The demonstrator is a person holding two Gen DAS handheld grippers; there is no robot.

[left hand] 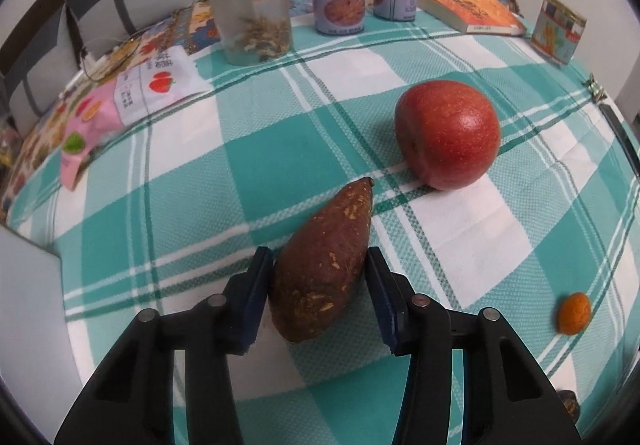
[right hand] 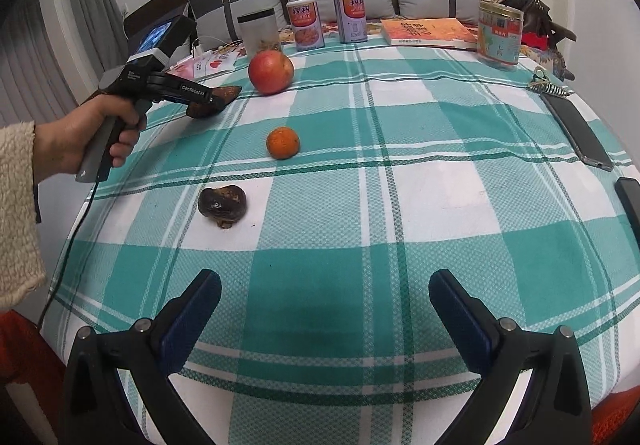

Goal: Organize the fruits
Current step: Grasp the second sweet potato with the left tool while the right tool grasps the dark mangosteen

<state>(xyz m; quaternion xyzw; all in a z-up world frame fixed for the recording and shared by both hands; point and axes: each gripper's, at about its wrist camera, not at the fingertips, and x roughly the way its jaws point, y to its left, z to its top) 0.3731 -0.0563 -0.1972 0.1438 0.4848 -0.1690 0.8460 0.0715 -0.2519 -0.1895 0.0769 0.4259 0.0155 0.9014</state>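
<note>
Our left tongs (left hand: 318, 285) clamped on sweet potato (left hand: 324, 265), its butt hidden below, apple (left hand: 447, 135) beside, our right tongs (right hand: 325, 309) apart, empty

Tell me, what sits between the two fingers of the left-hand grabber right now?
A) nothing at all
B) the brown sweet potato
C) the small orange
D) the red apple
B: in the left wrist view the left gripper has its blue pads against the sides of the sweet potato, while the apple and the orange lie apart on the checked cloth.
</note>
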